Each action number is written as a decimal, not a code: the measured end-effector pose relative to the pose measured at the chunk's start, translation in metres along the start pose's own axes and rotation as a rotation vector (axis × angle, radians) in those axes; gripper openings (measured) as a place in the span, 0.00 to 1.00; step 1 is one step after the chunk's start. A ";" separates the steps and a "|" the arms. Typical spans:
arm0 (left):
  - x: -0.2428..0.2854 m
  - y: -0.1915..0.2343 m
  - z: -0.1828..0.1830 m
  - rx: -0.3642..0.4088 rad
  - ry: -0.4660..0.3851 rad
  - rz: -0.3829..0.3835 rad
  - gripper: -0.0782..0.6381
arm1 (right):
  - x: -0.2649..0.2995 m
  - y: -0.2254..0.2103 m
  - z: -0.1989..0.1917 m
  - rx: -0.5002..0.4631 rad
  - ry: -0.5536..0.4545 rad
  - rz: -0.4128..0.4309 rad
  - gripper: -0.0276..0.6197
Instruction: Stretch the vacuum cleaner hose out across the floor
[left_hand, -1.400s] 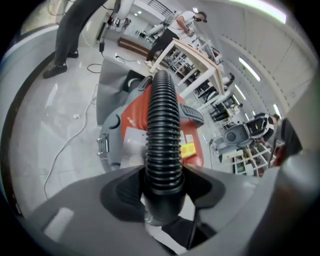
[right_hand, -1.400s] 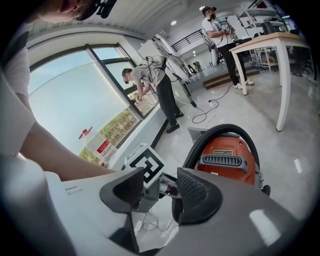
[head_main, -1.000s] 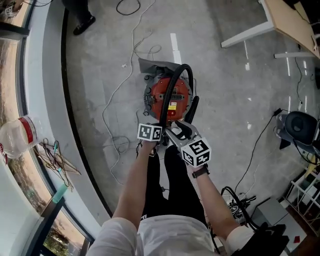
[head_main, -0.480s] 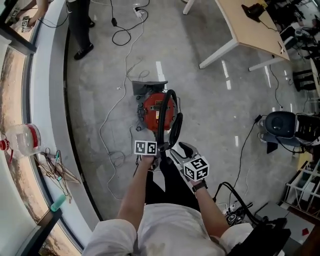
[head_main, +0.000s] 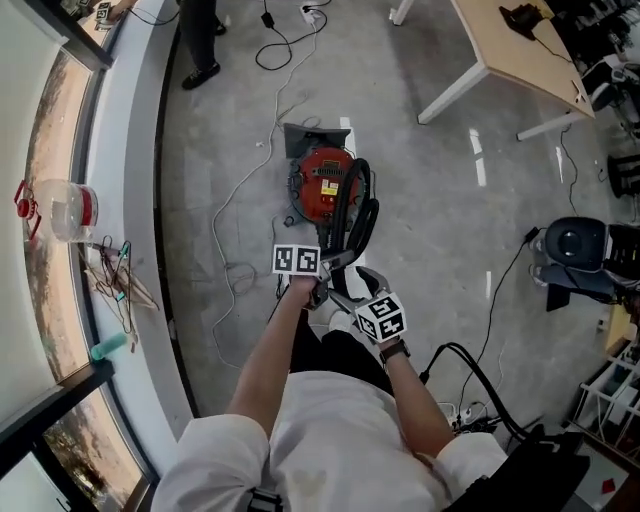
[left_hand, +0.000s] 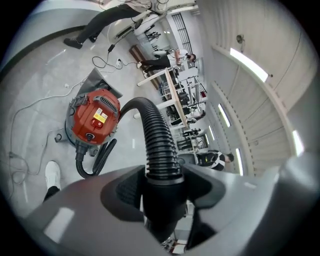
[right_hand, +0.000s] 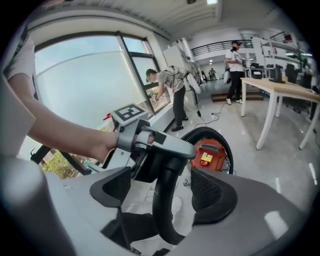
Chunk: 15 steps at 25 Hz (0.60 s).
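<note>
pinching hose (left_hand: 157, 135) in left gripper (left_hand: 162, 200); just opened right gripper (right_hand: 164, 186) wide, hose loose between. next, pull away from vacuum cleaner (head_main: 322, 185).

Hose (left_hand: 159, 137) black ribbed plastic, matt; vacuum body (head_main: 322, 186) glossy red; floor (head_main: 440, 240) polished grey concrete, reflective.

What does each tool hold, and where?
The left tool clamps the vacuum hose at its smooth cuff. The right tool holds nothing: its jaws have just been opening, the curved pipe loose between them.

Hose (left_hand: 159, 145) end hidden behind left gripper (left_hand: 162, 187) jaws
</note>
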<state>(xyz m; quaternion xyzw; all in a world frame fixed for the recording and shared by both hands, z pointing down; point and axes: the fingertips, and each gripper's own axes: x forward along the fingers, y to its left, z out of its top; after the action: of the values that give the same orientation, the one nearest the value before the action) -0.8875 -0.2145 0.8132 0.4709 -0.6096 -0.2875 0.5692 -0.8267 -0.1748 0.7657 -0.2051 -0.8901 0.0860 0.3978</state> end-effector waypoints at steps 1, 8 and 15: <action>0.000 -0.007 -0.006 0.014 -0.002 0.001 0.43 | -0.008 0.000 -0.010 0.009 -0.010 -0.007 0.63; 0.002 -0.095 -0.075 0.045 -0.054 -0.064 0.43 | -0.078 0.019 -0.074 0.017 -0.047 -0.026 0.63; -0.005 -0.176 -0.154 0.043 -0.056 -0.170 0.43 | -0.128 0.064 -0.119 0.012 -0.073 -0.043 0.58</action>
<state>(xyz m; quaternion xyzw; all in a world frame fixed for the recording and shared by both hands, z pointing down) -0.6962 -0.2505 0.6842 0.5252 -0.5889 -0.3345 0.5152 -0.6425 -0.1735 0.7388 -0.1802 -0.9077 0.0901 0.3681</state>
